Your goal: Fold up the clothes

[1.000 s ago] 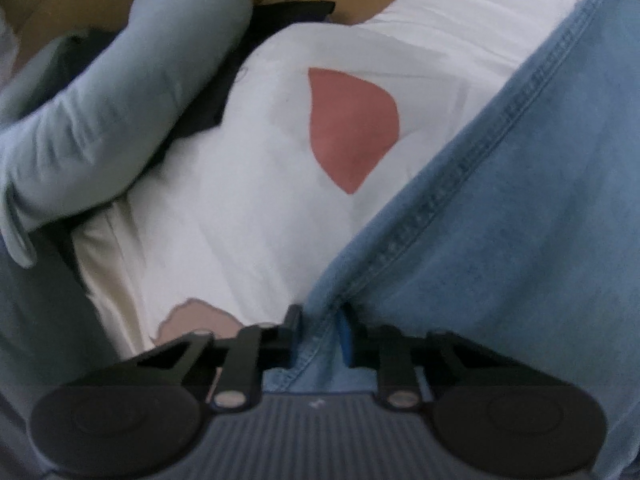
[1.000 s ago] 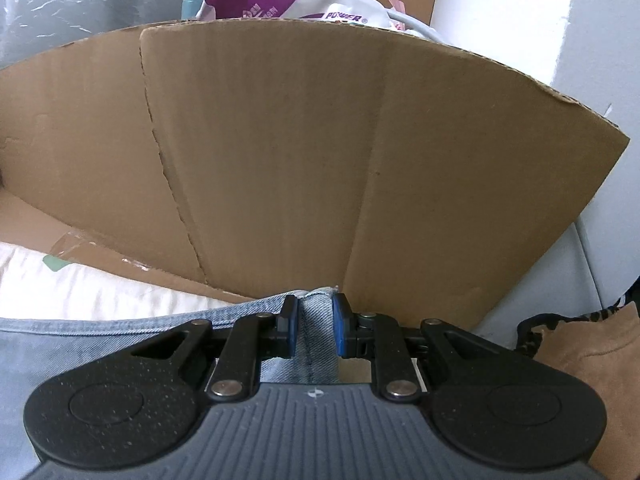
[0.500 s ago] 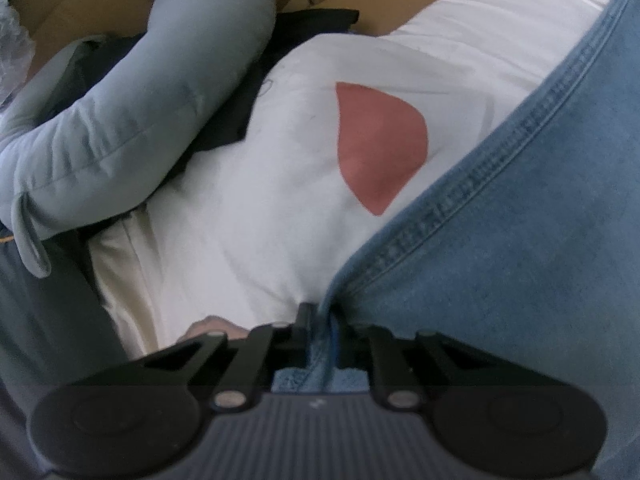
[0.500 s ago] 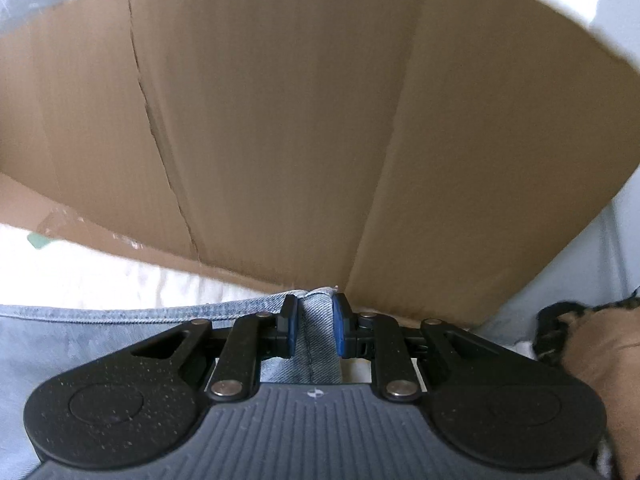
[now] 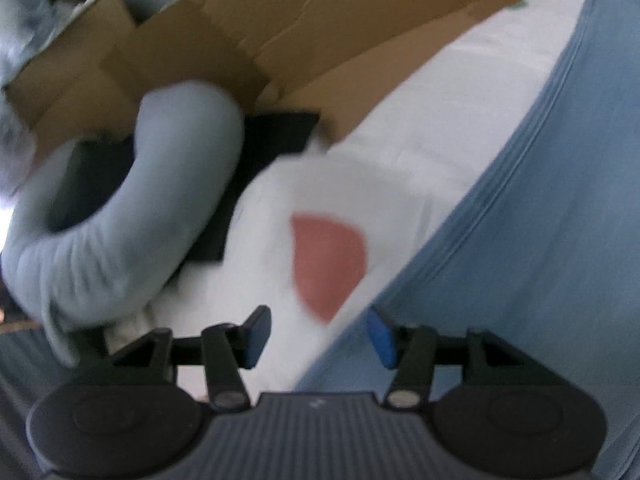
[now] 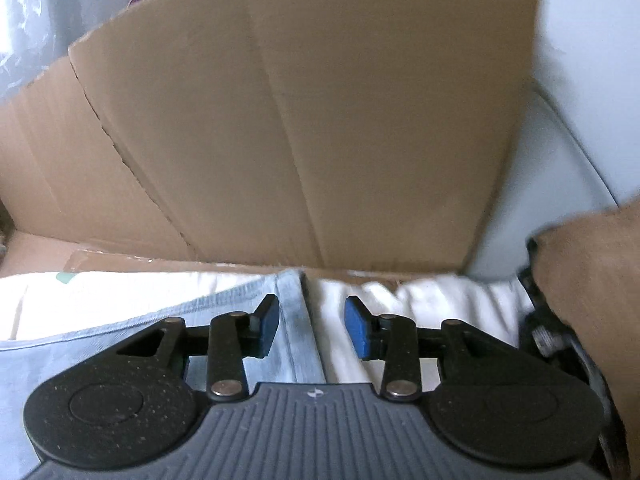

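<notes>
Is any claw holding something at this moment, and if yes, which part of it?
Nothing is held. The left claw and the right claw are both opening; the edge of the jeans lies between the right pads, but they do not press it.

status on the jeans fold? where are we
Done: the jeans lie flat over the white shirt, edge near the cardboard box. In hand: nothing; the left hand-held gripper and the right hand-held gripper are both opening, pads off the denim. Left: whether the jeans need further folds can't be told; a light blue garment sits bunched, unfolded.
</notes>
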